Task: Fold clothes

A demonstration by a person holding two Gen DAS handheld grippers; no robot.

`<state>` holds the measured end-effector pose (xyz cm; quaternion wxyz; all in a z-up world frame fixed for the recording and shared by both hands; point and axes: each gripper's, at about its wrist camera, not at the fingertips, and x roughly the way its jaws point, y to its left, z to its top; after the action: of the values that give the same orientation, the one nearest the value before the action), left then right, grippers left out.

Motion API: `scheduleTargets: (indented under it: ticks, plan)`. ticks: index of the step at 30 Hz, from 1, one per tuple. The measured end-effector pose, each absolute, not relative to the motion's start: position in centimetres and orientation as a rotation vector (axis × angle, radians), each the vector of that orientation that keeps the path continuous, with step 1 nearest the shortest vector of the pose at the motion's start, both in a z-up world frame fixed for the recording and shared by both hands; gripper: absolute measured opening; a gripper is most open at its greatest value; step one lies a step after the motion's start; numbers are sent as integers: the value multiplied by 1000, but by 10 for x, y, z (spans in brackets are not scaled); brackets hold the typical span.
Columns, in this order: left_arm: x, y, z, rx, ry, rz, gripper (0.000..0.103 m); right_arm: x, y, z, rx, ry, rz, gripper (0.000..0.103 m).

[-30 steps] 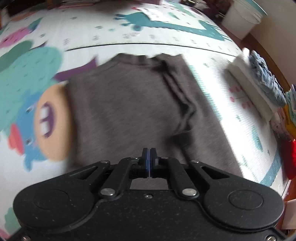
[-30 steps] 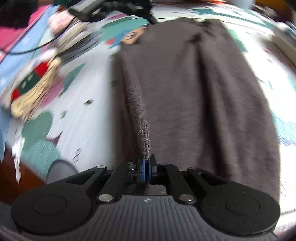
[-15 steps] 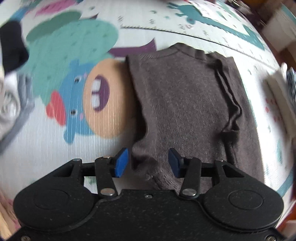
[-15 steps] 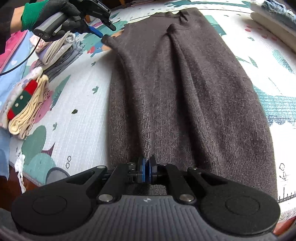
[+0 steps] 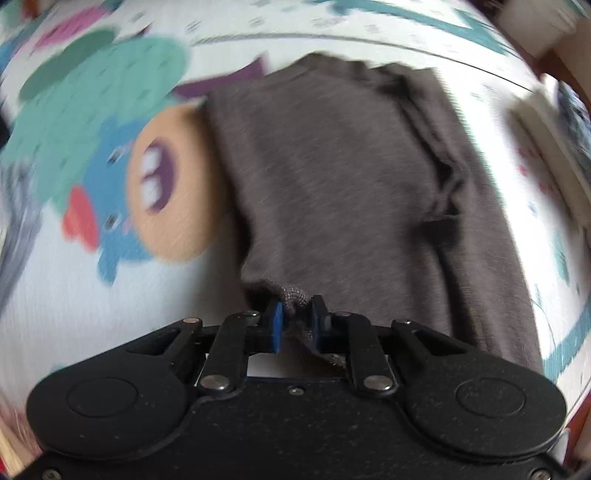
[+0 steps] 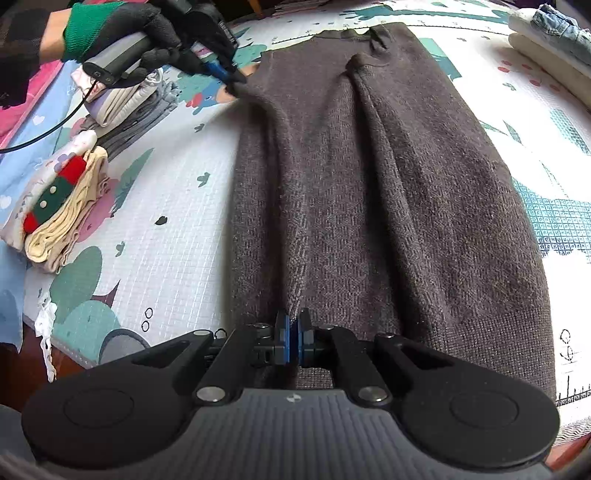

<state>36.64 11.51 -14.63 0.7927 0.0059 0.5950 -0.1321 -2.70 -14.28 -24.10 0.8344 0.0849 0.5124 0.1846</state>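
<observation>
A dark grey-brown knitted sweater (image 5: 332, 166) lies lengthwise on a cartoon play mat (image 5: 110, 258), its sides folded inward. My left gripper (image 5: 296, 321) is at its left edge near the shoulder. Its jaws are closing, with a bunched fold of the knit pinched between the blue pads. In the right wrist view the sweater (image 6: 388, 184) stretches away from me. At its far left corner a gloved hand (image 6: 122, 29) holds the left gripper (image 6: 232, 79). My right gripper (image 6: 293, 338) is shut on a raised ridge of the hem at the near end.
Folded clothes (image 6: 122, 99) and a cream garment with red and green trim (image 6: 62, 206) lie left of the sweater. A white folded stack topped with denim (image 6: 546, 40) sits at the far right. The mat's edge (image 6: 74, 354) runs close at the lower left.
The left gripper opened, shifted to the sweater's left edge and closed in on a fold of it. The right gripper has stayed shut on the hem.
</observation>
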Motion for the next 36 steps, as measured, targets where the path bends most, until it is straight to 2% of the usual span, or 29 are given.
scheduleTargets:
  ticks: [6,12,23,24,26,27,31,35,36]
  plan:
    - [390,58,-138,63,1255,-339,13,-30,-156,-246,203,1105,368,6]
    - [404,10,-162,117,1298,-365,13,-32,-173,-254,251,1123,325,6]
    - [405,-22,-176,169,1298,-447,13,-35,-182,-267,276,1155,298,6]
    - [404,-23,-178,151,1284,-469,14,-34,-181,-270,276,1164,297,6]
    - [404,-20,-178,99,1266,-505,29,-32,-179,-275,257,1191,277,8]
    - [404,-19,-178,73,1255,-525,47,-32,-178,-277,257,1204,268,9]
    - [402,2,-148,-5,1168,-641,47,-37,-184,-276,275,1204,243,19]
    - [399,33,-132,-8,1165,-687,47,-54,-192,-275,333,1196,252,33]
    - [396,41,-133,11,1174,-687,47,-59,-194,-275,339,1198,244,34]
